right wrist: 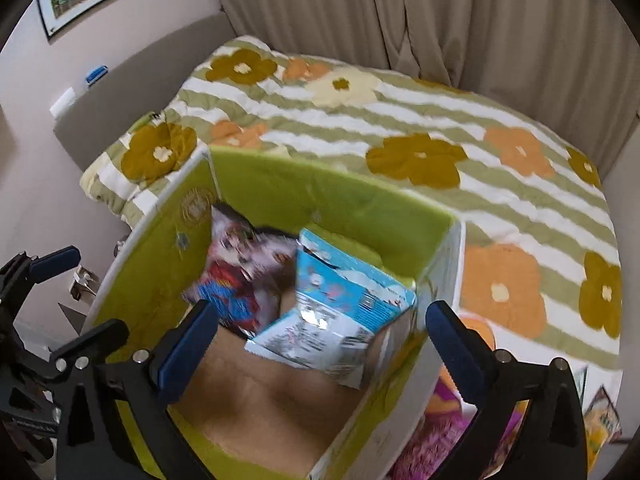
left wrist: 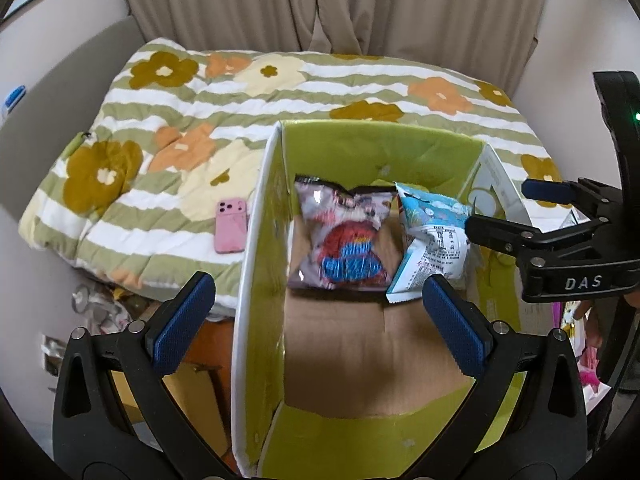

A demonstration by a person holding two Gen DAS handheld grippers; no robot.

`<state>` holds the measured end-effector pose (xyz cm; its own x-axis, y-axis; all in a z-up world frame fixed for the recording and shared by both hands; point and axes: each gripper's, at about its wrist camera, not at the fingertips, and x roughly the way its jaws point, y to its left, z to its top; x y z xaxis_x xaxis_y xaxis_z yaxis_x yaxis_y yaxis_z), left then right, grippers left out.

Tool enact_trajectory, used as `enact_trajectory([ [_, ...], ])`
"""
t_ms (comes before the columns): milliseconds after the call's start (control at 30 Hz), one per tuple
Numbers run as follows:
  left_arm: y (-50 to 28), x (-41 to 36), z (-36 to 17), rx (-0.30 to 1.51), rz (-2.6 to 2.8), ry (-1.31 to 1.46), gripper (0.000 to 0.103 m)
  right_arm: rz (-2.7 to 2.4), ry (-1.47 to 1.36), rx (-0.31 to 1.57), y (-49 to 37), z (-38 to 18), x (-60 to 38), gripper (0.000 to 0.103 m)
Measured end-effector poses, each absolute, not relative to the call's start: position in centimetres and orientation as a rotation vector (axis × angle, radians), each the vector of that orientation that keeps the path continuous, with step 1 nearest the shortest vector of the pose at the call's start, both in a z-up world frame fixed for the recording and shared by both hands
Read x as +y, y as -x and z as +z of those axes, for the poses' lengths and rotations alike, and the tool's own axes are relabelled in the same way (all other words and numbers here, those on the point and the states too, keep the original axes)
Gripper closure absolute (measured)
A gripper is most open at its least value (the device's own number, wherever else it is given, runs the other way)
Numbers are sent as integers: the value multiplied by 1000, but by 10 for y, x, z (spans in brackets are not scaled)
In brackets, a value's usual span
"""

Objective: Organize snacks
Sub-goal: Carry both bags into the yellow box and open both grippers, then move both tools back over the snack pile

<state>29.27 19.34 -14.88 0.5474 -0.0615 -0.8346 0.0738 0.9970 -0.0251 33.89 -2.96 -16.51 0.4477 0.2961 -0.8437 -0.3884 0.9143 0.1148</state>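
While both grippers hang over it, the cardboard box (left wrist: 260, 240) stands open against the bed, its inner walls lime green and smooth, its floor plain brown board with a seam across it. Two crinkly foil snack bags lie at the far end of that floor. The dark bag (left wrist: 342, 236) with red and blue print rests flat against the back wall; the pale blue bag (left wrist: 430, 240) leans beside it toward the right-hand wall, its silvery back panel with small print turned up and its top edge folded over. In the right wrist view both bags are smeared by blur, so their print cannot be read.

The left gripper (left wrist: 320, 320) has its blue ribbed pads spread wide with nothing between them. The right gripper (right wrist: 320, 340) is also wide open, its pads clear of the blue bag below them.

A soft quilt (left wrist: 320, 92) with green and white stripes and stitched flowers covers the bed, and a pink phone (left wrist: 231, 226) lies on it just beside the box's left wall. Beige curtains (left wrist: 360, 4) hang in folds behind. More bright packets (right wrist: 448, 432) show outside the box's right wall, largely hidden by the gripper's arm and hard to make out.
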Motion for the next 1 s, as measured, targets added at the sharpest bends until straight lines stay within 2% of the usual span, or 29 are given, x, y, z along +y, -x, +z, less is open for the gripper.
enact_trajectory([
  [467, -266, 197, -116, 914, -145, -7, 0, 348, 51, 923, -293, -112, -33, 0],
  [767, -208, 176, -74, 812, -118, -8, 0, 353, 8, 791, -233, -66, -57, 0],
  [1000, -148, 133, -56, 750, -102, 28, 0, 302, -32, 672, -168, -44, -114, 0],
])
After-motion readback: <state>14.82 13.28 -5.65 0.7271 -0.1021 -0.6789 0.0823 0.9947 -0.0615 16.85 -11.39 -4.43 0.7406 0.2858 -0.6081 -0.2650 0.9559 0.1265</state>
